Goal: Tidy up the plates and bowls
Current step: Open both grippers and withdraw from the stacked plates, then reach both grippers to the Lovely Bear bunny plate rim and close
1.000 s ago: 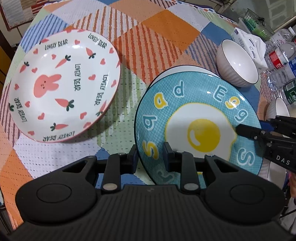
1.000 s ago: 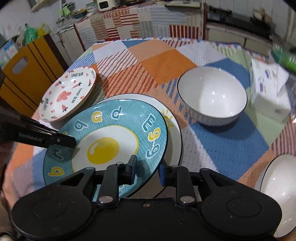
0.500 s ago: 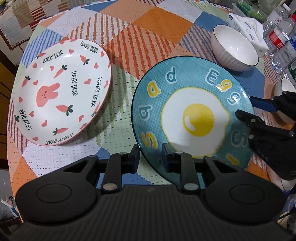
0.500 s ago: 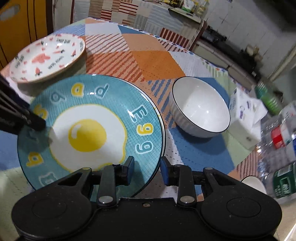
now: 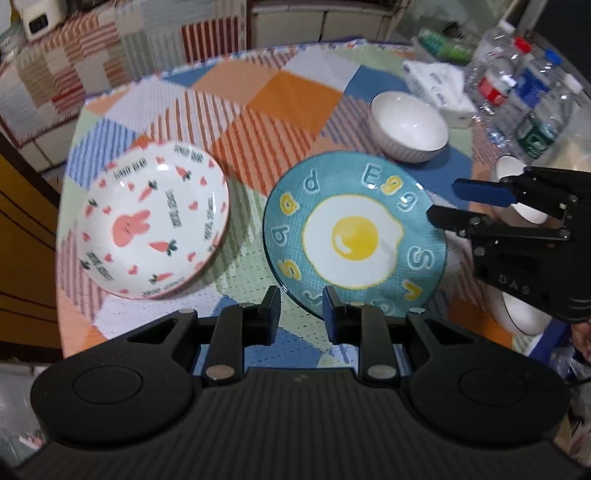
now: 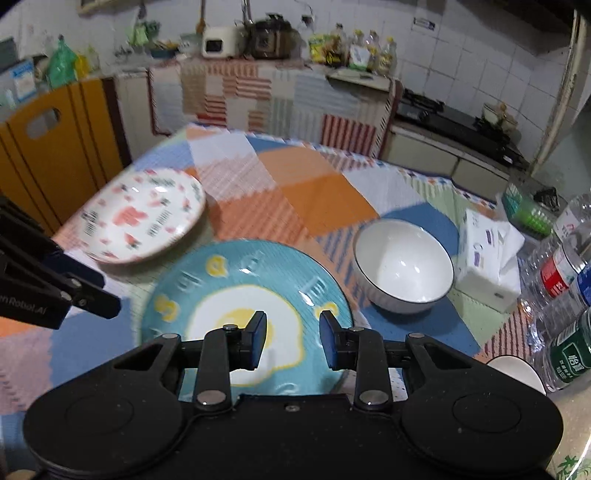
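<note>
Lying flat on the patchwork-covered desk (image 5: 280,99), the blue egg plate (image 5: 354,236) sits between both tools. The left hand-held gripper (image 5: 301,312) gapes open at its near rim; the right hand-held gripper (image 6: 291,339) hovers open above it. A rabbit plate (image 5: 147,225) lies beside it, a white bowl (image 6: 402,266) near.

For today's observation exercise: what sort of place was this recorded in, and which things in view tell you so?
Most likely a home kitchen with a dining table: a gas stove on the tiled counter, an appliance and bottles by the wall, and the egg plate on a patchwork tablecloth.
</note>
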`<state>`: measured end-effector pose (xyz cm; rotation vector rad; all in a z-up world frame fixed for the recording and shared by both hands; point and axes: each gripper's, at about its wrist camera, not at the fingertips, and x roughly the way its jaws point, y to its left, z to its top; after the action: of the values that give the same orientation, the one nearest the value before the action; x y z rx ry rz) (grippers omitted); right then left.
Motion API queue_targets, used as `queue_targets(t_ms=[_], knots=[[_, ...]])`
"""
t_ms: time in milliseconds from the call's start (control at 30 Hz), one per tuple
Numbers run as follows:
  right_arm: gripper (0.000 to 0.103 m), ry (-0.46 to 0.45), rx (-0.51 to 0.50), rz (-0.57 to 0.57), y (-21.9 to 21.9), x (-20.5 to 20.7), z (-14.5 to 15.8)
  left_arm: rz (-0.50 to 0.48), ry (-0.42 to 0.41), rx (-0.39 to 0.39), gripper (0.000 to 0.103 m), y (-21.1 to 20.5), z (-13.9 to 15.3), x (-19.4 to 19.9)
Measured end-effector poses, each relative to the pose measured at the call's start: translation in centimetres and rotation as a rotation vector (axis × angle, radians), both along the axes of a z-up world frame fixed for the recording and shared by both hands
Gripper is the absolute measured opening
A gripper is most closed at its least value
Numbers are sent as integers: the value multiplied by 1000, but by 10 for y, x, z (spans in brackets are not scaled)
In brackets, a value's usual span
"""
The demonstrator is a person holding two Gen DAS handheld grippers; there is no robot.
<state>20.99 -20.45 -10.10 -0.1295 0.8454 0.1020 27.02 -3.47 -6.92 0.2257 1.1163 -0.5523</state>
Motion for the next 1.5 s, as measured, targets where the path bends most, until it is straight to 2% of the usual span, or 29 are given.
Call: queue_targets(t_ms=[133, 300, 433, 567, 667, 767, 867, 1033, 1100, 1167, 1233, 1333, 1400, 1500], knots=[[38, -22, 36, 20, 5, -11, 14, 2, -28, -7, 24, 15, 18, -11], [43, -49, 84, 62, 13, -20, 33, 43, -33, -1, 25, 40, 22, -18], [43, -45, 111, 143, 25, -24, 42, 65, -31, -40, 27, 64, 25, -21], [45, -40, 147, 209, 37, -24, 46, 119, -86, -29, 30, 86, 32, -20], [56, -52, 165, 260, 45, -20, 51, 153, -108, -32, 36, 101, 35, -16], [69, -86, 150, 328, 55, -14, 56, 175, -129, -19, 46, 111, 33, -9], [70, -94, 139, 385, 62, 0, 54, 165, -142, 6, 56, 115, 25, -2], [70, -85, 188, 431, 68, 33, 43, 181, -162, 25, 73, 119, 10, 14], [70, -31, 249, 422, 68, 53, 34, 179, -146, 13, 76, 121, 3, 21], [70, 58, 312, 409, 66, 75, 21, 206, -126, 0, 77, 124, -6, 30], [70, 95, 354, 359, 63, 93, 7, 244, -134, -13, 77, 127, -14, 38], [70, 121, 401, 288, 62, 116, -18, 286, -157, -45, 78, 136, -27, 51], [70, 133, 409, 242, 65, 128, -35, 302, -156, -47, 78, 141, -35, 59], [70, 130, 413, 204, 70, 143, -52, 346, -134, -93, 78, 152, -45, 72]])
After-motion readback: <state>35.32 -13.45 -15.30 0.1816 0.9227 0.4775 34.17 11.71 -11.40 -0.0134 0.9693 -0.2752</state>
